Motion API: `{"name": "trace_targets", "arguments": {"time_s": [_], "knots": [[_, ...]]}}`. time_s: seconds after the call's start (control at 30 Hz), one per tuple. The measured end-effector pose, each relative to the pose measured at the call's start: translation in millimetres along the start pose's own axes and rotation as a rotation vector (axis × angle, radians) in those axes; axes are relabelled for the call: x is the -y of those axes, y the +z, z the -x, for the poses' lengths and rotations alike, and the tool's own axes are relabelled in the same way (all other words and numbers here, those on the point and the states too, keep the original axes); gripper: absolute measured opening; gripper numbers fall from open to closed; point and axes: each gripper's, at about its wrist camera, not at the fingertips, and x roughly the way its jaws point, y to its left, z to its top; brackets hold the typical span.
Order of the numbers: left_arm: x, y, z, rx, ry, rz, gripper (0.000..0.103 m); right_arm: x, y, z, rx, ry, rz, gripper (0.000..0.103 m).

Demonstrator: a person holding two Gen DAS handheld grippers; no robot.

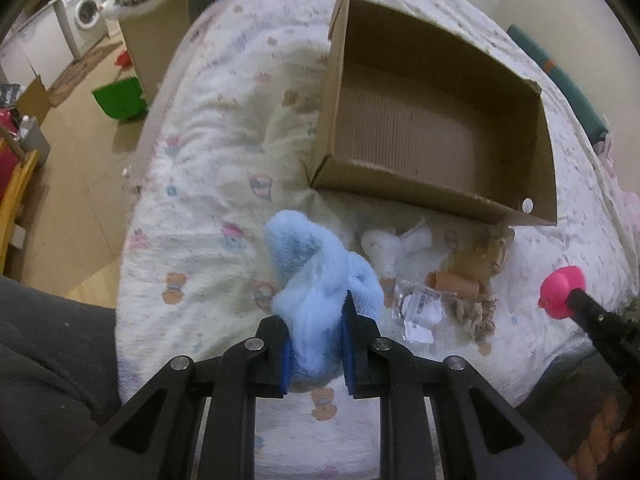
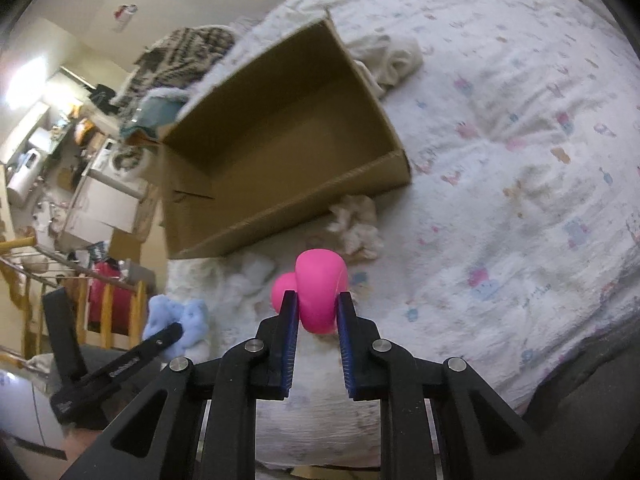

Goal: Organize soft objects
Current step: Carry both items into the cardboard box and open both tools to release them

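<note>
Since your left gripper [image 1: 316,344] is clamped on the blue plush [image 1: 316,280] and your right gripper [image 2: 318,312] on the pink toy [image 2: 320,292], both lifted off the bed [image 1: 208,168], the empty cardboard box [image 1: 436,196] lies just ahead (slightly nearer the left).

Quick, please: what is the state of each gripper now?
Left gripper: closed on the blue plush toy.
Right gripper: closed on the pink rubber toy.
</note>
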Motion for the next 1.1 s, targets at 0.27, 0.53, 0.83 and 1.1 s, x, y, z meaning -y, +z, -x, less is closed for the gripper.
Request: {"name": "trace_targets", "arguments": {"time_s": [0.27, 0.53, 0.83, 1.1], "knots": [[7, 22, 29, 0.106, -0.003, -0.014, 0.017, -12, 14, 14, 0.058, 0.052, 0.005, 0.021], [37, 70, 38, 0.165, -0.006, -0.094, 0.017, -18, 51, 15, 0.111, 0.059, 0.025, 0.021], [69, 120, 27, 0.221, 0.016, -0.165, 0.017, -22, 94, -5, 0.122, 0.032, 0.062, 0.021], [80, 129, -13, 0.196, 0.04, -0.197, 0.018, -17, 115, -36, 0.104, 0.001, 0.073, 0.021]]}}
